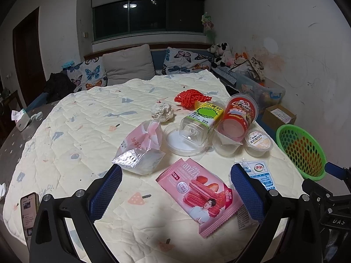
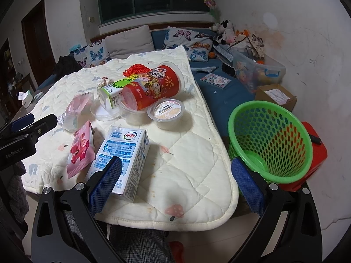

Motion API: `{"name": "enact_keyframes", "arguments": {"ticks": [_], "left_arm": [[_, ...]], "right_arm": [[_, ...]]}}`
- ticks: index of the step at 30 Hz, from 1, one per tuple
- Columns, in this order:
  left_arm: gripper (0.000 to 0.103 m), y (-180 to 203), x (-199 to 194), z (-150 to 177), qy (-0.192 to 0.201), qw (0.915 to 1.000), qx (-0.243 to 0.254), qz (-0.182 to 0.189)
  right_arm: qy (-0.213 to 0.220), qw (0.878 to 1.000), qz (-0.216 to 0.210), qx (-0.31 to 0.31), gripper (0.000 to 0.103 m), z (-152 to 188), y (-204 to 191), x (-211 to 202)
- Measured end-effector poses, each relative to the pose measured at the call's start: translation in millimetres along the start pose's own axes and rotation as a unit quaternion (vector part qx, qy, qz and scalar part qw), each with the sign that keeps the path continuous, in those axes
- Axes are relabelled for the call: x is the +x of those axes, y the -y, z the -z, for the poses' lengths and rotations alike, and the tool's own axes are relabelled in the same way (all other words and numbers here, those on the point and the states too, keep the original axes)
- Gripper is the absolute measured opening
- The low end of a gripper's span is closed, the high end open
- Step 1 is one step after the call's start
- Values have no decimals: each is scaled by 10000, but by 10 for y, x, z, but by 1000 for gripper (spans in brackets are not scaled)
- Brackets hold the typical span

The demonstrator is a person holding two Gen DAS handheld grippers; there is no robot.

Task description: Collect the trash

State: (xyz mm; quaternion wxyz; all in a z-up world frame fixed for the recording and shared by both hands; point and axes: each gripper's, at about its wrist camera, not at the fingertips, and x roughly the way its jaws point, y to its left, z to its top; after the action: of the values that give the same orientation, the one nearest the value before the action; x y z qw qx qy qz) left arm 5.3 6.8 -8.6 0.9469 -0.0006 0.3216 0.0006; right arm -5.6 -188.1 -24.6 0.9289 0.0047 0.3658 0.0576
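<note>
Left gripper (image 1: 175, 188): jaws wide apart, holding nothing, above the pink wrapper.
Pink wrapper (image 1: 200, 197): flat on the counter, strawberry wafer picture, "NEW" and "26%" legible.
Foil pouch (image 1: 140, 146): torn open, just behind the wrapper.
Milk carton (image 2: 122, 153): blue-white, lying flat, 伊利 logo; left pad of the right gripper overlaps it.
Right gripper (image 2: 175, 186): jaws wide apart, empty, over the counter's near edge.
Clear bottle (image 1: 200, 120): on its side, green label, "300mL".
Red cup (image 2: 153, 85): tipped over, cartoon print, resting on a clear tub.
Sealed cup (image 2: 166, 111): upright, lid text blurred.
Green basket (image 2: 271, 138): off the counter, right side, on a red stool (image 2: 316, 153).
Counter (image 2: 186, 164): covered by a cream quilted pad.
Room: sofa with butterfly cushions (image 1: 91, 74), dark window.
</note>
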Motion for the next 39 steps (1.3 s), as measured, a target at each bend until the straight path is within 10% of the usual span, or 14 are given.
{"name": "enact_keyframes", "arguments": {"ticks": [39], "left_arm": [[96,-571,155,-86,-175,9981,-531,-269]], "right_arm": [[-615,9955,-553,-458,98,-83,-506,455]]}}
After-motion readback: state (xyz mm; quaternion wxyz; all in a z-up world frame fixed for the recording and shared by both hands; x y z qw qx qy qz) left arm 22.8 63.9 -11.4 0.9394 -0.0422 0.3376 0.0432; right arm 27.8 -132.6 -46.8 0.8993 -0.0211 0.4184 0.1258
